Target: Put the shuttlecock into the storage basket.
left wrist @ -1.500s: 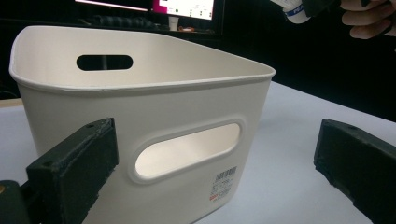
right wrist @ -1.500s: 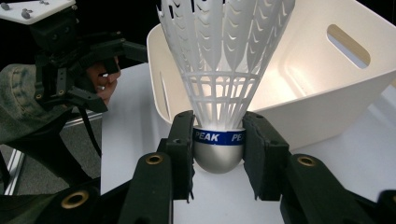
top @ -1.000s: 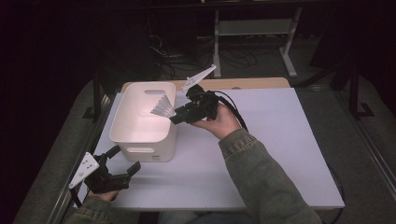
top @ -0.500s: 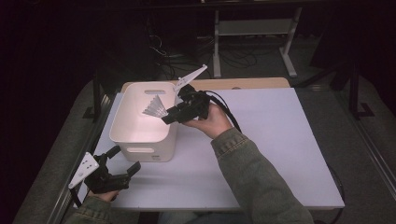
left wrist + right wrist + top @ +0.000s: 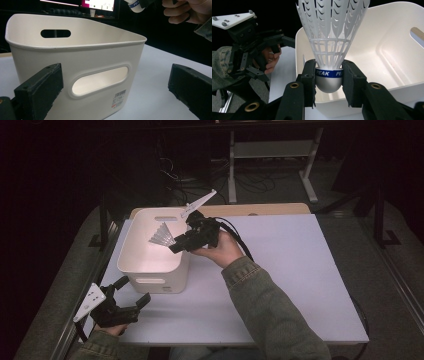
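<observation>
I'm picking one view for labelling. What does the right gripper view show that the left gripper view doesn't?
Right gripper view alone: the shuttlecock's white skirt, the right gripper clamping its cork base, the bin's bare floor, and the left gripper in its hand.

Left gripper view alone: the bin's barcode sticker, lit monitors behind, and the left gripper's open jaws framing the near handle slot.

Both: the white bin and the shuttlecock's blue band.

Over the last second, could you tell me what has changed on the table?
The right gripper, shut on the shuttlecock, has carried it leftward, further over the inside of the white bin. Nothing was let go or newly taken. The bin kept its place, and the left gripper stayed open near the table's front left corner.
</observation>
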A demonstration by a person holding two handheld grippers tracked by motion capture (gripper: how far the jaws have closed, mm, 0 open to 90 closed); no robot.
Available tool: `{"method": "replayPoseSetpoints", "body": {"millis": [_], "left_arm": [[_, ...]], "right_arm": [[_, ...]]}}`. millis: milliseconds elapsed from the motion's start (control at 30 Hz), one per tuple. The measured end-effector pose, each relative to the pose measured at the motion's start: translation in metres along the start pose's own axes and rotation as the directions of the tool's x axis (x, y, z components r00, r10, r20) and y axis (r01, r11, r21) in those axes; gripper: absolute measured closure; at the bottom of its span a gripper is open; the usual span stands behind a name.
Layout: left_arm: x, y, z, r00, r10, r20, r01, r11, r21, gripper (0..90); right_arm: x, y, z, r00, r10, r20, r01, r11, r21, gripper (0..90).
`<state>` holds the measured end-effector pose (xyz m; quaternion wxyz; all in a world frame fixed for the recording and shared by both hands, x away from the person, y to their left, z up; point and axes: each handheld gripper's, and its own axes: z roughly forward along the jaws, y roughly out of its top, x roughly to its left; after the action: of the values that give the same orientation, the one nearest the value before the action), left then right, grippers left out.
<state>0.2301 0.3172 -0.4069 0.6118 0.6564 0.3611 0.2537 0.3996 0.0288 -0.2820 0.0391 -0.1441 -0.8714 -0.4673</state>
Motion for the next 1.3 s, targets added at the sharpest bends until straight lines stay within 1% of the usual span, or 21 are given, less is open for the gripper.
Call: {"method": "replayPoseSetpoints", "body": {"millis": [167, 233, 367, 467, 567, 600, 667, 767, 900, 967, 1067, 1133, 1300], "left_arm": [[0.000, 0.000, 0.000, 1.0000, -0.004, 0.000, 0.004, 1.0000, -0.001, 0.0], [0.000, 0.000, 0.000, 1.0000, -0.005, 0.000, 0.005, 1.0000, -0.002, 0.0], [-0.001, 0.000, 0.000, 1.0000, -0.008, 0.000, 0.008, 1.0000, -0.004, 0.0], [0.000, 0.000, 0.000, 1.0000, -0.007, 0.000, 0.007, 1.0000, -0.003, 0.0], [-0.001, 0.000, 0.000, 1.0000, -0.008, 0.000, 0.008, 1.0000, -0.003, 0.0], [0.000, 0.000, 0.000, 1.0000, -0.006, 0.000, 0.006, 1.0000, -0.002, 0.0], [0.000, 0.000, 0.000, 1.0000, -0.008, 0.000, 0.008, 1.0000, -0.002, 0.0], [0.000, 0.000, 0.000, 1.0000, -0.006, 0.001, 0.006, 1.0000, -0.001, 0.0], [0.000, 0.000, 0.000, 1.0000, -0.006, 0.001, 0.006, 1.0000, -0.002, 0.0], [0.000, 0.000, -0.001, 1.0000, -0.004, -0.002, 0.004, 1.0000, 0.009, 0.0], [-0.001, 0.000, 0.000, 0.9999, -0.016, -0.001, 0.016, 0.9999, -0.002, 0.0], [-0.001, 0.000, 0.000, 0.9999, -0.017, -0.001, 0.017, 0.9999, 0.002, 0.0], [-0.001, 0.000, 0.000, 0.9999, -0.016, -0.001, 0.016, 0.9999, 0.005, 0.0]], "right_arm": [[0.002, 0.003, 0.005, 1.0000, -0.006, -0.006, 0.006, 1.000, 0.005, 63.8], [0.002, 0.004, 0.008, 0.9998, -0.016, -0.009, 0.016, 1.000, 0.008, 63.8], [0.002, 0.005, 0.012, 0.9998, -0.013, -0.017, 0.013, 1.000, 0.012, 63.8], [0.001, 0.006, 0.017, 0.9997, -0.018, -0.019, 0.019, 0.999, 0.028, 63.8], [0.001, 0.006, 0.021, 0.9996, -0.016, -0.024, 0.017, 0.999, 0.031, 63.8], [0.001, 0.006, 0.022, 0.9994, -0.024, -0.024, 0.024, 0.999, 0.034, 63.8], [0.002, 0.007, 0.024, 0.9994, -0.017, -0.029, 0.018, 0.999, 0.041, 63.9], [0.001, 0.008, 0.028, 0.9991, -0.026, -0.033, 0.027, 0.998, 0.048, 63.8], [0.002, 0.008, 0.032, 0.9991, -0.023, -0.034, 0.026, 0.997, 0.067, 63.8], [0.001, 0.007, 0.034, 0.9991, -0.022, -0.036, 0.025, 0.997, 0.070, 63.8], [0.000, 0.007, 0.037, 0.9992, -0.013, -0.039, 0.016, 0.997, 0.077, 63.8], [-0.003, 0.006, 0.039, 0.9990, -0.024, -0.039, 0.027, 0.996, 0.081, 63.8], [-0.004, 0.005, 0.045, 0.9993, -0.006, -0.038, 0.010, 0.995, 0.104, 63.8]]}}
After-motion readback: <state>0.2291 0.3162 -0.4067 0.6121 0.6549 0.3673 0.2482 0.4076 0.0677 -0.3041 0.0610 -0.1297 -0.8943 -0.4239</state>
